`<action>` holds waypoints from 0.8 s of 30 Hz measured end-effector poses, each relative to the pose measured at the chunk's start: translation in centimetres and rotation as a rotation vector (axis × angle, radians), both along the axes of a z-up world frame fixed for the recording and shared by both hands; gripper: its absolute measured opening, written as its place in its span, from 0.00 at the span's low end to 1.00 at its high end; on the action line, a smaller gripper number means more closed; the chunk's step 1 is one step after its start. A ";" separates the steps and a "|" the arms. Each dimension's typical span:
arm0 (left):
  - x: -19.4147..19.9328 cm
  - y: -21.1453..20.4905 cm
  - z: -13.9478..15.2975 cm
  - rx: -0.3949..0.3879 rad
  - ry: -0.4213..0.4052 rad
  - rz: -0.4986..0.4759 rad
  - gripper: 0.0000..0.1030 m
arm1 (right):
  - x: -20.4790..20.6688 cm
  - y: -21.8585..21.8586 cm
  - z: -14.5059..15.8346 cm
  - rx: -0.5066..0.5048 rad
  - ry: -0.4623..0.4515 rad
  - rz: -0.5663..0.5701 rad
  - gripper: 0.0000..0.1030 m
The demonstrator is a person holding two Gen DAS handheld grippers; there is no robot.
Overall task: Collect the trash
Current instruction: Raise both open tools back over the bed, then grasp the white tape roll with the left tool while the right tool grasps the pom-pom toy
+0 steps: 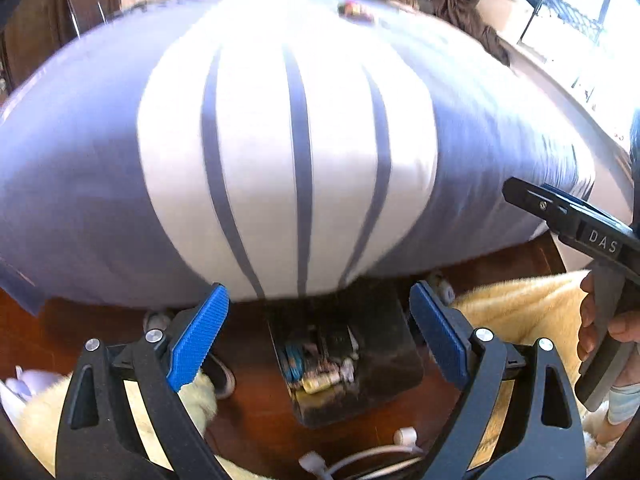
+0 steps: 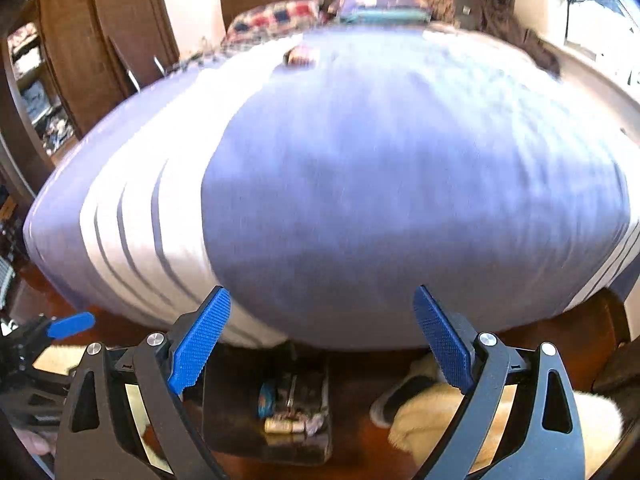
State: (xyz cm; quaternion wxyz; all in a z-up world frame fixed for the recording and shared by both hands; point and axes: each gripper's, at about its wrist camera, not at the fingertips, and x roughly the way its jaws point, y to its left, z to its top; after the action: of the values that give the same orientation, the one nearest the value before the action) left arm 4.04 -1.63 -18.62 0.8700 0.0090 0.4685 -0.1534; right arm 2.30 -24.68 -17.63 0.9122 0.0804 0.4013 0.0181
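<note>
A black bin (image 1: pixel 384 364) stands on the dark wood floor at the foot of the bed, directly below both grippers. Trash lies inside it: a blue wrapper (image 1: pixel 294 360) and yellowish pieces (image 1: pixel 320 384). My left gripper (image 1: pixel 318 300) hangs open above the bin with nothing between its blue pads. In the right wrist view the bin (image 2: pixel 228 412) is also below my right gripper (image 2: pixel 322 300), which is open and empty. A small colourful item (image 1: pixel 354 10) lies far up the bed cover (image 2: pixel 300 56); I cannot tell what it is.
The bed (image 1: pixel 80 180) with its blue-grey and white striped cover fills the view ahead. A fluffy yellow blanket (image 1: pixel 520 312) lies on the floor on both sides of the bin. A shoe (image 2: pixel 396 396) and white cables (image 1: pixel 360 456) are nearby. Pillows (image 2: pixel 276 16) sit at the headboard.
</note>
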 end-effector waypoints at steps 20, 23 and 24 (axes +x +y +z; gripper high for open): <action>9.3 0.7 9.6 0.040 -0.232 0.066 0.89 | 8.9 -1.0 8.5 -0.080 -0.160 0.009 0.93; 11.8 0.8 9.7 0.052 -0.237 0.074 0.89 | 11.7 -0.9 8.8 -0.091 -0.155 0.007 0.93; 12.8 0.8 9.8 0.053 -0.236 0.074 0.89 | 13.0 -0.9 8.7 -0.090 -0.149 0.008 0.93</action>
State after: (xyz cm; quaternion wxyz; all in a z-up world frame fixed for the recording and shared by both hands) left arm 16.86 -0.84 -8.82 0.9237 0.0325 0.3667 -0.1066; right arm 15.25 -25.63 -8.90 0.9421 0.0361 0.3332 0.0094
